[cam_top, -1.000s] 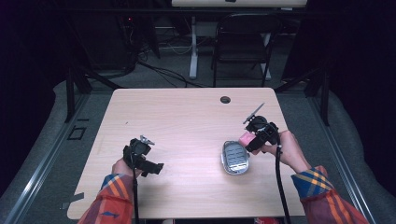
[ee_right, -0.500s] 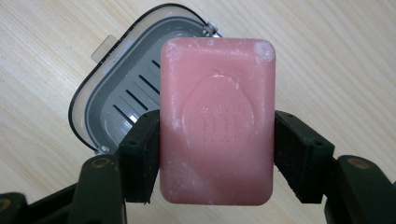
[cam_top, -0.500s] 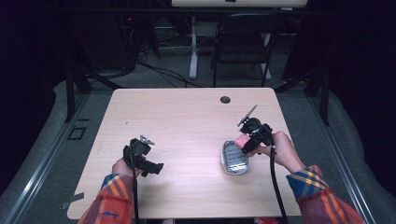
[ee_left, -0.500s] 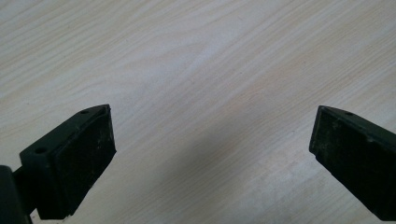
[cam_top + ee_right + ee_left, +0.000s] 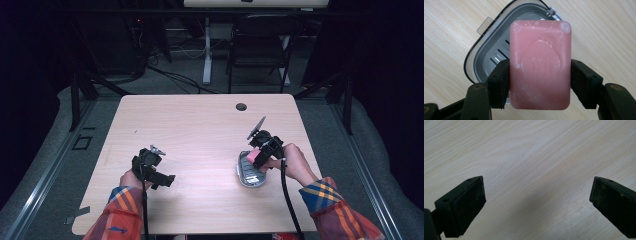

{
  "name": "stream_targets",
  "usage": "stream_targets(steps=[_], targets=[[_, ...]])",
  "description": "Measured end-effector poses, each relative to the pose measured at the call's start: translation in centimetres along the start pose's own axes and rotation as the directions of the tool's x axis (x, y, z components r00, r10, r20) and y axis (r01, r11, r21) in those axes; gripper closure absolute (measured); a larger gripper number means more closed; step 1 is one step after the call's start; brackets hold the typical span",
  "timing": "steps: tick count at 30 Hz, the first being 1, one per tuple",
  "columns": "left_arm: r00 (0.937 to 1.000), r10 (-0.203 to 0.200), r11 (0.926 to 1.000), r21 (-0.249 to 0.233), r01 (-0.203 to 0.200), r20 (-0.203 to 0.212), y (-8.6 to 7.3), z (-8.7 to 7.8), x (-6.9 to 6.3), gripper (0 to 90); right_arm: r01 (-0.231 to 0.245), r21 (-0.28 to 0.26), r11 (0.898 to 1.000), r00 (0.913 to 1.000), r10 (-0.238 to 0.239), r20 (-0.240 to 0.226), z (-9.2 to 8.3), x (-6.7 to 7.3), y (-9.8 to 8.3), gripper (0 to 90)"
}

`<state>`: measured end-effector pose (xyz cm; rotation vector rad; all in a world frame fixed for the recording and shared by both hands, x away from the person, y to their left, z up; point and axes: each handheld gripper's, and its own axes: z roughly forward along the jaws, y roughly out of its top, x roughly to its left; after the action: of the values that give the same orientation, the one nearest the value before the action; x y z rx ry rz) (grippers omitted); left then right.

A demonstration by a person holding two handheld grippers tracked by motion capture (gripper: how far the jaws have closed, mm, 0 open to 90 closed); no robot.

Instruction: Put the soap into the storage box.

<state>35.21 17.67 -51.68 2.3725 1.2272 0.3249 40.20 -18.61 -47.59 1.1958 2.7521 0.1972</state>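
Right gripper (image 5: 540, 75) clamps a pink soap (image 5: 540, 65) by its long sides, held just above the grey dish (image 5: 486, 55) near the surface's (image 5: 200, 130) right edge. Step looks like placing or lifting; cannot tell which. If placing: lower flat, then release. Left gripper (image 5: 536, 195) gapes empty, front-left.

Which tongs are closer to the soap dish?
The right. The right tongs hold the pink soap just above the soap dish. The left tongs hang open over bare table, far across from the dish.
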Motion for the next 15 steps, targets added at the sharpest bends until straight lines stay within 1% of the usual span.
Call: stream_targets(steps=[1, 2, 4, 5, 6, 8, 12, 14, 15], targets=[[1.0, 0.001, 1.0, 0.001, -0.001, 0.0, 0.0, 0.0, 0.0, 0.1, -0.001, -0.009, 1.0, 1.0, 0.001, 0.001, 0.2, 0.1, 0.0, 37.1], [1.0, 0.001, 1.0, 0.001, -0.001, 0.0, 0.0, 0.0, 0.0, 0.1, -0.008, -0.003, 1.0, 1.0, 0.008, -0.003, 0.3, 0.3, 0.1, 37.1], [1.0, 0.002, 1.0, 0.003, -0.002, 0.002, 0.0, 0.0, 0.0, 0.1, 0.0, 0.009, 1.0, 1.0, 0.0, 0.001, 0.4, 0.5, 0.3, 37.1], [1.0, 0.002, 1.0, 0.003, -0.002, 0.002, 0.0, 0.0, 0.0, 0.1, -0.008, 0.007, 1.0, 1.0, 0.008, -0.003, 0.6, 0.6, 0.4, 37.0], [1.0, 0.002, 1.0, 0.002, -0.002, 0.001, 0.0, 0.0, 0.0, 0.1, -0.001, 0.011, 1.0, 1.0, 0.001, -0.006, 0.7, 0.6, 0.5, 37.0], [1.0, 0.004, 1.0, 0.007, -0.004, 0.002, 0.0, 0.0, 0.0, 0.2, -0.024, 0.016, 1.0, 0.9991, 0.024, -0.035, 0.9, 0.8, 0.6, 37.0], [1.0, 0.005, 0.9999, 0.009, -0.005, 0.004, 0.0, 0.0, 0.0, 0.2, -0.041, 0.042, 0.998, 0.9983, 0.043, -0.039, 1.2, 0.9, 0.6, 36.7], [1.0, 0.005, 1.0, 0.007, -0.005, 0.003, 0.0, 0.0, 0.0, 0.2, -0.045, 0.048, 0.998, 0.997, 0.048, -0.061, 1.2, 0.9, 0.6, 35.8], [1.0, 0.004, 1.0, 0.008, -0.004, 0.003, 0.0, 0.0, 0.0, 0.2, -0.052, 0.042, 0.998, 0.9961, 0.054, -0.07, 1.2, 0.9, 0.6, 35.7]])
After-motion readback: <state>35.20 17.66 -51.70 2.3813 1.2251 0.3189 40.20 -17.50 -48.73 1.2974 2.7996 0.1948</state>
